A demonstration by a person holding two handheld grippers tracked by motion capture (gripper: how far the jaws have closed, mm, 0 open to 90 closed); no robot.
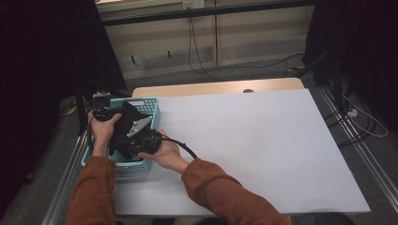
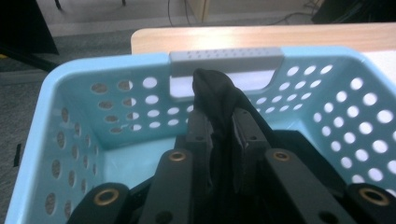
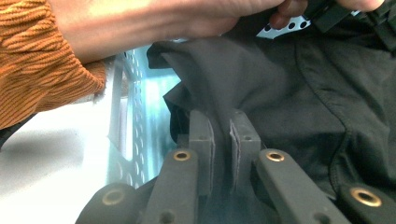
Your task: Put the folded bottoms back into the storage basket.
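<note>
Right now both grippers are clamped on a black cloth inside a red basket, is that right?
Not quite: the basket is light blue, not red, as the left gripper view shows. Both the left gripper and the right gripper are clamped on the black cloth.

The pale blue perforated plastic basket (image 1: 152,108) sits at the left edge of the white tabletop (image 1: 263,145), crowded by a bundle of black cloth (image 1: 123,133), both claws and both hands. Its walls hem them in. Rightward, the tabletop lies open.
</note>
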